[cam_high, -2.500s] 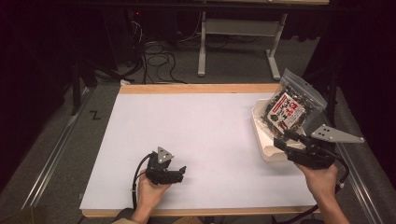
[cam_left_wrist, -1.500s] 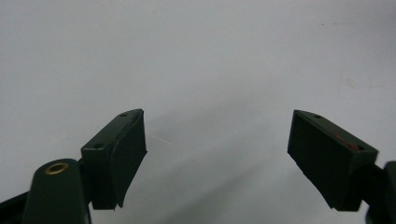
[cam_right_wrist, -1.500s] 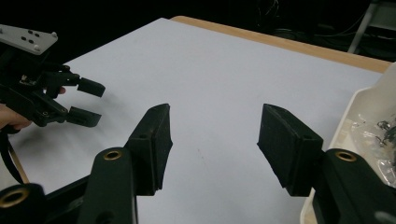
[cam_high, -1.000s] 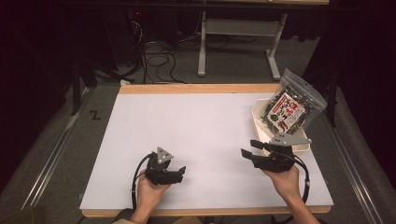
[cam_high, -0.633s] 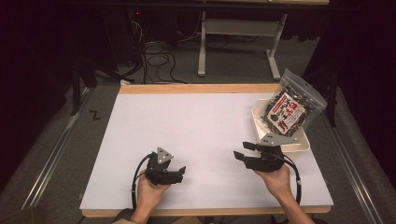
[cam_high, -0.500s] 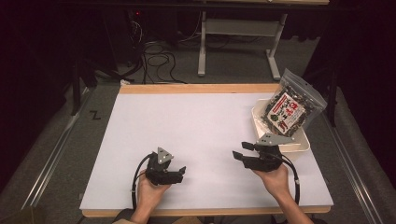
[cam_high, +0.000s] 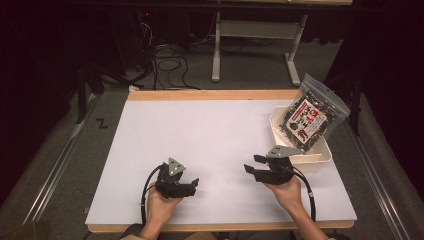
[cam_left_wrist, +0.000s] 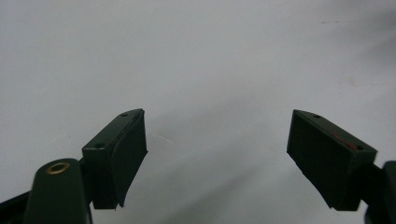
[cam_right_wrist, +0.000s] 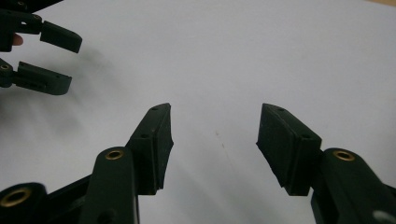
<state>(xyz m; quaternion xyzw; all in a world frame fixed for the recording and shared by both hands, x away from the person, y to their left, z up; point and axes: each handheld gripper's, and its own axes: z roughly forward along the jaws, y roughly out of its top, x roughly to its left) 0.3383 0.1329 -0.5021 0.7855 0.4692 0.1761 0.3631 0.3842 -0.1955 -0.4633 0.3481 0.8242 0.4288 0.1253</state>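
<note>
My left gripper (cam_high: 194, 185) rests low on the white table top (cam_high: 215, 130) near the front edge, its jaws pointing right. In the left gripper view it (cam_left_wrist: 217, 140) stands open over bare white surface with nothing between the pads. My right gripper (cam_high: 253, 165) hovers just above the table to the right of it, jaws pointing left toward the left gripper. The right gripper view shows it (cam_right_wrist: 215, 130) open and empty, with the left gripper (cam_right_wrist: 70, 63) at the upper left. A clear bag of dark snacks (cam_high: 311, 117) leans in a white tray (cam_high: 325, 155).
The tray sits at the table's right edge, just behind my right hand. A wooden strip (cam_high: 210, 95) borders the far edge of the table. Beyond it are desk legs (cam_high: 215, 55) and cables (cam_high: 165, 60) on the dark floor.
My right gripper has come away from the tray, moving left and down toward the table's front middle. The left gripper has stayed put. The bag remains in the tray.
</note>
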